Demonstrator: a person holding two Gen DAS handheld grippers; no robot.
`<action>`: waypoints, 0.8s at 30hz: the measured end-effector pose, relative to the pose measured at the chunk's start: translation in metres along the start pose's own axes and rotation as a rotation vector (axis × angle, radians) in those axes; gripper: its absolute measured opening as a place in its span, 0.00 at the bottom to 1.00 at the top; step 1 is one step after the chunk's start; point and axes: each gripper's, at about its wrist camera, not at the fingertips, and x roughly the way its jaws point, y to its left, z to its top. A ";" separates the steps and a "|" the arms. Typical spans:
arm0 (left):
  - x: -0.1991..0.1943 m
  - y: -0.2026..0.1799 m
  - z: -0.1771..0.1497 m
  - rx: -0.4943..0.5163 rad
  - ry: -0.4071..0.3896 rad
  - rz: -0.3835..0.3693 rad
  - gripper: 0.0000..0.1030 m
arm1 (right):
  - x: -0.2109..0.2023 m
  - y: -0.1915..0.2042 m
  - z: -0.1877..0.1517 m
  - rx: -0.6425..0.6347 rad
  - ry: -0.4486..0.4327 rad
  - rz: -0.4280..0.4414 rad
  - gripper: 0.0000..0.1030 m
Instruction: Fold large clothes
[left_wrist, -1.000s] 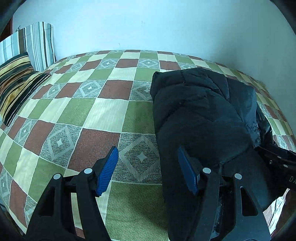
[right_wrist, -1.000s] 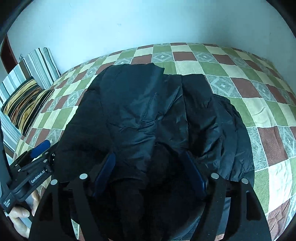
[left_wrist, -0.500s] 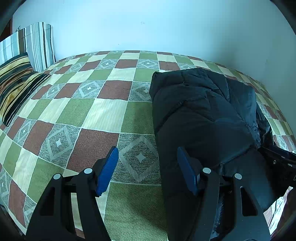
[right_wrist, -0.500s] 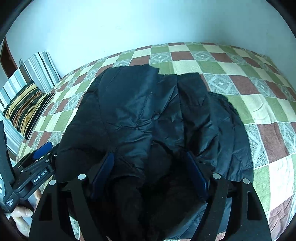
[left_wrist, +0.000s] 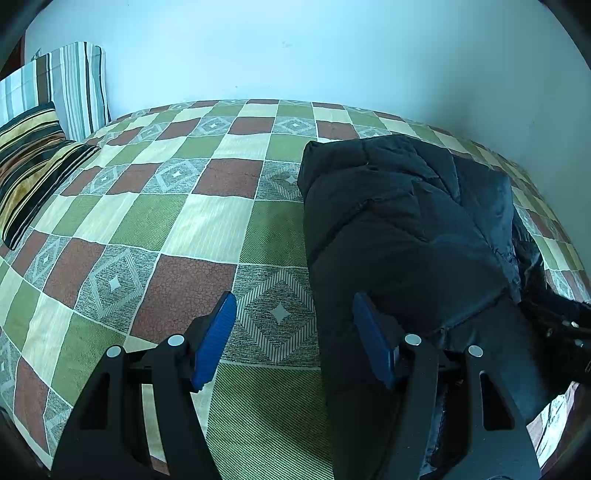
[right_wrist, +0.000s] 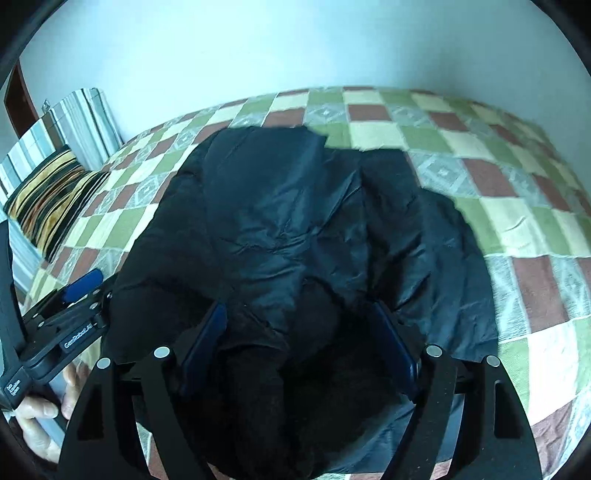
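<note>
A black padded jacket (left_wrist: 406, 236) lies partly folded on a checked bedspread (left_wrist: 177, 221). It fills the middle of the right wrist view (right_wrist: 295, 229). My left gripper (left_wrist: 295, 332) is open and empty, low over the bedspread at the jacket's left edge; its right finger rests against the jacket. My right gripper (right_wrist: 306, 343) is open over the jacket's near end, with a dark fold of it between the jaws, not clamped. The left gripper (right_wrist: 70, 317) also shows at the left of the right wrist view, held by a hand.
Striped pillows (left_wrist: 40, 140) stand at the far left of the bed, also in the right wrist view (right_wrist: 55, 177). A pale wall (left_wrist: 295, 48) runs behind the bed. Bare bedspread lies left and right (right_wrist: 517, 206) of the jacket.
The right gripper has risen and drawn back a little, so the jacket sits lower in its view. The left gripper has barely moved. Both stay open.
</note>
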 end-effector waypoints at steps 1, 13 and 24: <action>0.000 0.000 0.000 -0.001 0.001 0.002 0.64 | 0.003 0.002 -0.001 0.005 0.012 0.017 0.76; 0.003 0.005 -0.003 -0.022 0.011 0.001 0.64 | 0.011 0.000 -0.001 0.036 0.078 0.150 0.62; 0.004 0.002 -0.003 -0.004 0.007 0.015 0.64 | 0.012 0.001 -0.011 0.030 0.115 0.207 0.34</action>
